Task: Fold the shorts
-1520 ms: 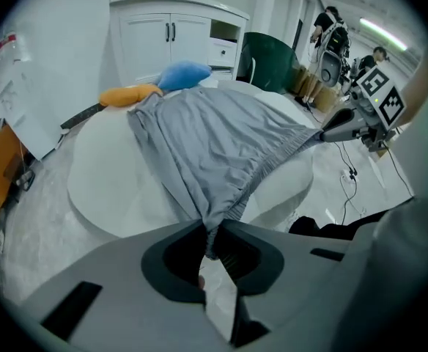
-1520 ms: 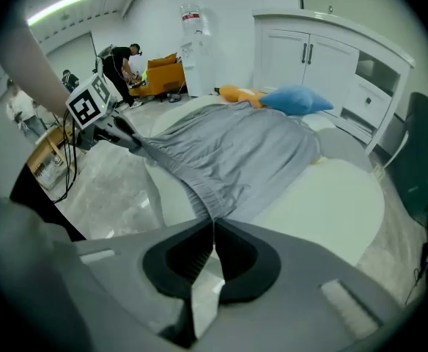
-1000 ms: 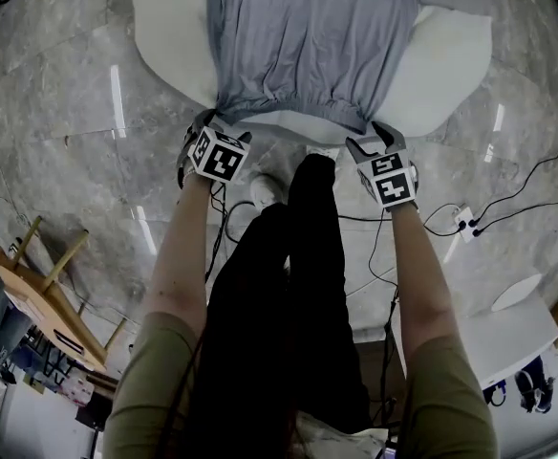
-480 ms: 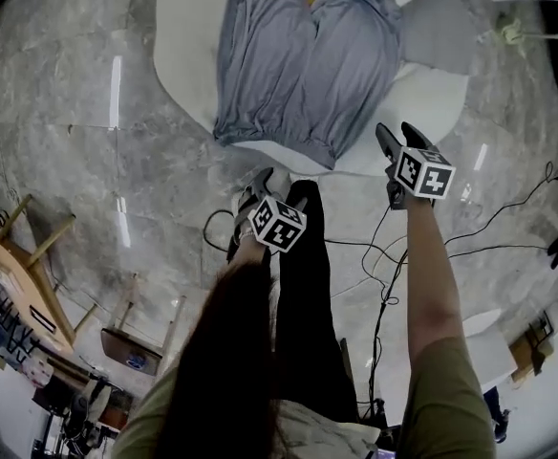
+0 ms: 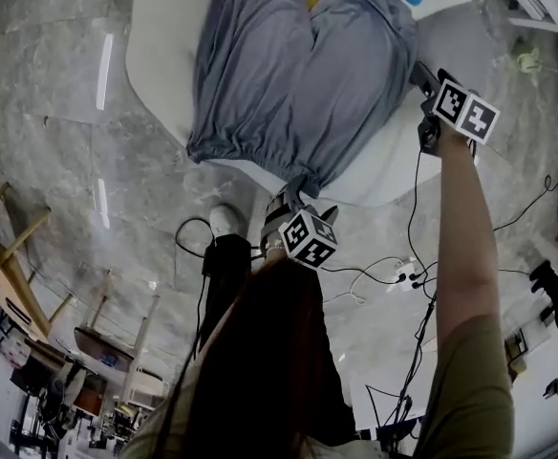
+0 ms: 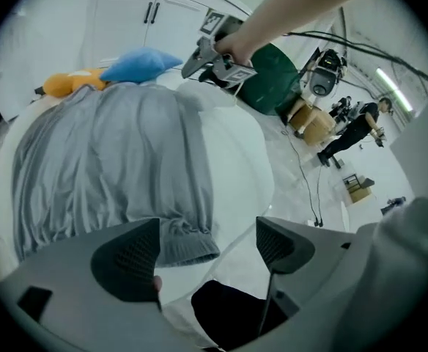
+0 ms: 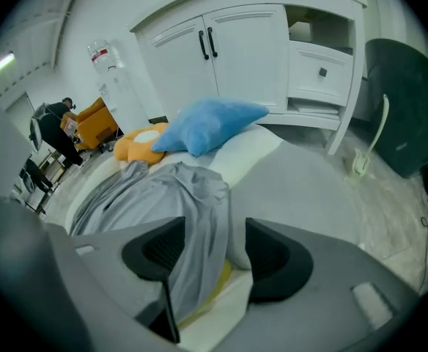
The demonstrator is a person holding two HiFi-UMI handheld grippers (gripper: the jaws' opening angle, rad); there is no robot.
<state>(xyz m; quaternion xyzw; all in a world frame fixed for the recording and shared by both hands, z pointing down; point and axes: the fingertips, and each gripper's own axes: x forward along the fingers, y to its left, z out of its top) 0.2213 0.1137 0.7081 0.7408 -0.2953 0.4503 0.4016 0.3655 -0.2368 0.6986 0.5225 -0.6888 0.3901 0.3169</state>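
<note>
The grey shorts [image 5: 289,75] lie spread on a white padded surface [image 5: 164,55], with the gathered waistband toward me. My left gripper [image 5: 287,199] hovers open just off the waistband's right corner [image 6: 185,240], and nothing is between its pads. My right gripper [image 5: 420,98] is open at the shorts' right side, near the leg end. In the right gripper view a fold of the leg fabric [image 7: 196,211] shows in the gap between the pads [image 7: 159,251], which stand apart from it. The right gripper [image 6: 214,53] also shows in the left gripper view, beyond the shorts.
A blue pillow [image 7: 207,127] and an orange plush [image 7: 144,141] lie at the far end of the white surface. A white cabinet [image 7: 221,64] stands behind. Cables [image 5: 394,275] trail on the marble floor, with a wooden stool [image 5: 11,247] to the left. A person [image 6: 357,127] stands far off.
Both grippers left the waistband corners and swung to the right. The left now sits by the right waistband corner; the right has gone up along the shorts' right edge.
</note>
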